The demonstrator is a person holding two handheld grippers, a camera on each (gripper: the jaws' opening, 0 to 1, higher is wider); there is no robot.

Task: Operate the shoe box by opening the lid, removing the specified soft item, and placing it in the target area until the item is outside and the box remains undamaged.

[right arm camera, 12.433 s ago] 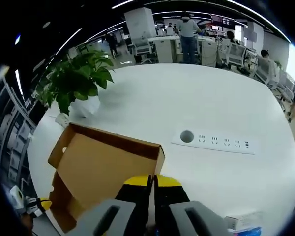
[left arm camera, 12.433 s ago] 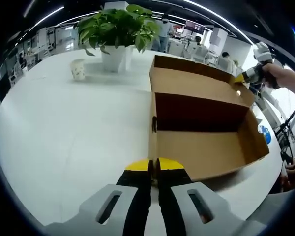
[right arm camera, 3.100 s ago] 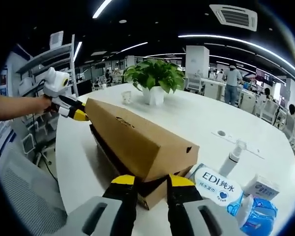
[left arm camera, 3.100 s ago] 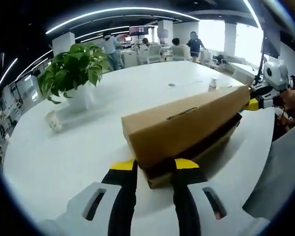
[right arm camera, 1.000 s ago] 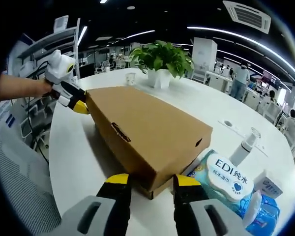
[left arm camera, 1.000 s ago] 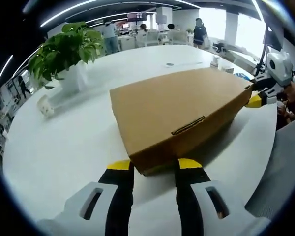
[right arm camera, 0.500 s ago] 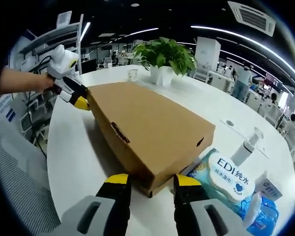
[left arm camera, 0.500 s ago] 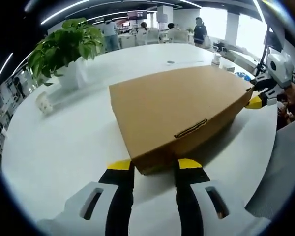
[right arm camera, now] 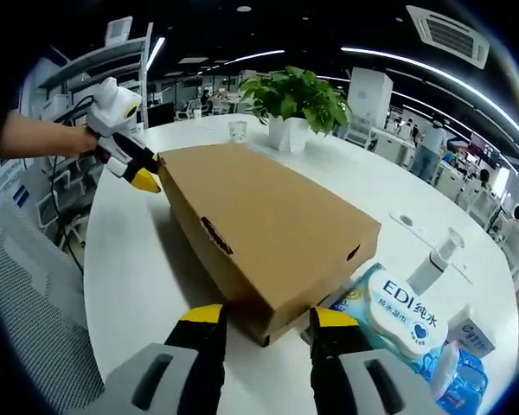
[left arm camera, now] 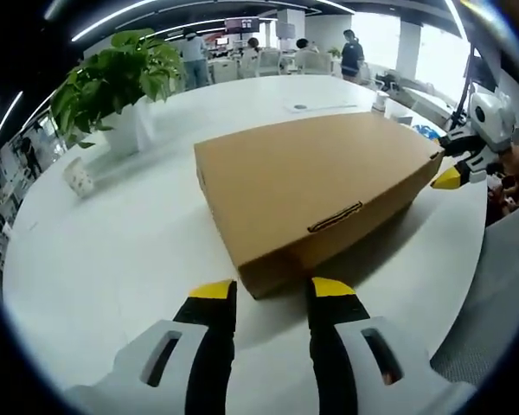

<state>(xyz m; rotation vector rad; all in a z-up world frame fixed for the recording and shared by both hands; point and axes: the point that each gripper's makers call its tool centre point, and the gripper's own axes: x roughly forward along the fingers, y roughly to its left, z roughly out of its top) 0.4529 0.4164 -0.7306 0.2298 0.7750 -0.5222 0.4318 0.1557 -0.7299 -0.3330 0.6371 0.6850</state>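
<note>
The brown cardboard shoe box lies on the white table with its lid down flat. My left gripper is open, its yellow tips on either side of the box's near corner without pinching it. The right gripper shows at the box's far right corner, held by a hand. In the right gripper view the same box runs away from me, and my right gripper is open astride its near corner. The left gripper hovers at the far left corner. The box's contents are hidden.
A potted plant and a paper cup stand behind the box. Beside the box's right end lie a wet-wipe pack, a spray bottle, a small carton and a blue pack. People stand among distant desks.
The lid, open 12 s ago and half lowered 3 s ago, now lies flat. Over the last second both grippers have drawn back slightly from the box's corners.
</note>
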